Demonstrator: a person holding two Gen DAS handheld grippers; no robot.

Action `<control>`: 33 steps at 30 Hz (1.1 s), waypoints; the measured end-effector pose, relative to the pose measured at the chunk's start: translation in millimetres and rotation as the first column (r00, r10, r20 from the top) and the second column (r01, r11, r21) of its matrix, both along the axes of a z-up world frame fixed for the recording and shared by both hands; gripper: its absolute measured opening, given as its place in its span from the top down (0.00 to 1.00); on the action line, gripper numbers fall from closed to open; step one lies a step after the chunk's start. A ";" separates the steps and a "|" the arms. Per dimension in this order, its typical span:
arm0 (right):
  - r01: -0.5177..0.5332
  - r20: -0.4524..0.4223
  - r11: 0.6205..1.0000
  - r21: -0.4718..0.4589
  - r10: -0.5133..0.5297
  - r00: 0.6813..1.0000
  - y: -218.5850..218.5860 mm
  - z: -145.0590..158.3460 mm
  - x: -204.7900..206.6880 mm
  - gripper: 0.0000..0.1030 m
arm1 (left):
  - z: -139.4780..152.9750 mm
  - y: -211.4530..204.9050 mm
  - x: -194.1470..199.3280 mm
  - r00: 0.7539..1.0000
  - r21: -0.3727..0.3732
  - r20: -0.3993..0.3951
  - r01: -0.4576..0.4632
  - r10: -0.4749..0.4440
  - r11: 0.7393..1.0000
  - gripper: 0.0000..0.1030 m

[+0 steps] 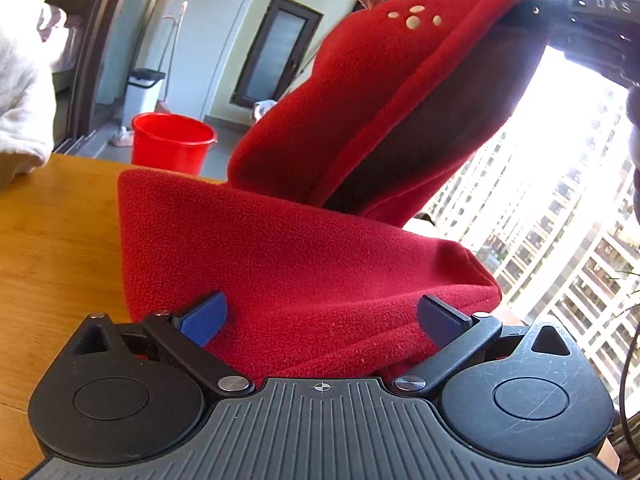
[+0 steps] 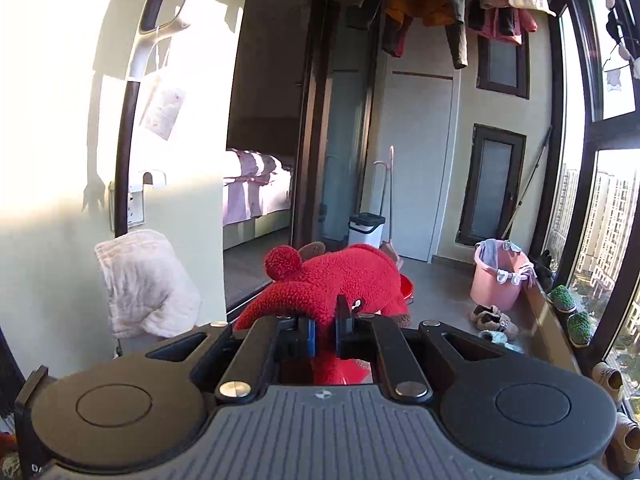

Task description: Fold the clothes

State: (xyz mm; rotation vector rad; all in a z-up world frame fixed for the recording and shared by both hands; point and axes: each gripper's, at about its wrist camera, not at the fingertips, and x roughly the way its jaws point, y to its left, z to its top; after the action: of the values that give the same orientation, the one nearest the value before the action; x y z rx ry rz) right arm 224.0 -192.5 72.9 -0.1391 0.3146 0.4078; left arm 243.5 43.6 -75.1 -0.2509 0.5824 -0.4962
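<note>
**Lifting the hood end of a red fleece while the other end waits on the table**

Holding the hood end of the red fleece garment (image 1: 304,264) high, the right gripper (image 2: 325,334) is standing with its jaws pinched nearly together on a fold of the cloth; in the left wrist view that same gripper (image 1: 536,10) is showing at the top right corner, the fabric running up into it; the left gripper (image 1: 322,318) is sitting low at the near edge, its blue pads (image 1: 204,318) spread wide with the fleece bunched between them but not squeezed by them, so it is gripping nothing as far as can be seen

The garment is stretching from the wooden table (image 1: 52,248), where its lower part is lying in a heap, diagonally up and to the right toward the raised gripper; its long axis is running along that diagonal; the left gripper is the nearer one to the resting end, right against it, so closing on that end looks like the likely next step, judging by the layout alone

The pompom (image 2: 283,263) and ear trim are showing only from the right wrist; the far hem of the garment is hidden behind its own folds; the bright window (image 1: 560,208) is washing out the right side; a red bucket (image 1: 172,142) is standing beyond the table
</note>
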 end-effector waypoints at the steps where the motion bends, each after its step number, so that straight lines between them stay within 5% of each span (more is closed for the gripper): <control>1: -0.024 -0.027 1.000 0.002 0.024 0.999 1.1 -9.8 -9.4 0.92 | 1.5 -2.7 -1.7 1.000 0.015 0.002 -0.002 0.002 1.000 0.00; 8: -0.036 -0.212 0.996 0.084 0.054 0.976 -10.2 -78.8 -39.4 0.92 | 2.1 -7.8 -2.1 1.000 0.040 0.005 -0.007 0.007 0.999 0.00; 13: -0.034 -0.277 0.997 0.072 0.053 0.959 -20.3 -100.4 -53.4 0.90 | 2.6 -10.2 -3.6 1.000 0.045 0.006 -0.007 0.007 0.999 0.00; 15: -0.055 -0.280 0.997 0.047 0.066 0.958 -23.7 -96.5 -61.6 0.87 | 2.5 -11.2 -4.6 1.000 0.044 0.007 -0.007 0.007 0.999 0.00; 17: -0.070 -0.277 0.997 0.042 0.079 0.958 -28.9 -89.1 -70.3 0.72 | 2.3 -11.1 -5.5 1.000 0.044 0.007 -0.007 0.007 0.999 0.00; 19: -0.059 -0.245 0.997 0.052 0.070 0.967 -36.8 -77.1 -80.1 0.46 | 1.6 -11.2 -5.6 1.000 0.045 0.007 -0.007 0.007 0.999 0.00; 22: -0.029 -0.165 0.999 0.014 0.031 0.986 -47.2 -56.4 -90.7 0.44 | 1.7 -10.9 -6.2 1.000 0.045 0.007 -0.008 0.008 0.999 0.00; 24: -0.008 -0.072 0.993 -0.120 -0.001 0.997 -44.0 -46.9 -95.3 0.43 | 1.1 -10.4 -4.7 1.000 0.044 0.007 -0.008 0.008 0.999 0.00; 27: 0.017 0.067 0.921 -0.389 0.010 0.998 -27.2 -52.4 -101.1 0.36 | -0.2 -7.8 -1.7 1.000 0.040 0.007 -0.008 0.007 0.999 0.00; 29: 0.011 0.127 0.827 -0.562 0.073 0.989 -10.6 -67.4 -101.3 0.33 | -0.7 -6.6 -1.5 1.000 0.037 0.008 -0.007 0.007 0.999 0.00; 33: 0.075 0.239 0.518 -0.852 0.258 0.936 21.2 -121.8 -99.6 0.33 | -1.4 -2.4 -1.6 1.000 0.013 0.010 -0.007 0.007 1.000 0.00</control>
State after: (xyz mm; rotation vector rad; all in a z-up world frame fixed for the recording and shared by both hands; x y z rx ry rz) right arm 124.4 -171.3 -48.9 -1.2242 0.1349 0.2916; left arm 241.9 41.2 -76.5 -0.2374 0.5745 -0.4867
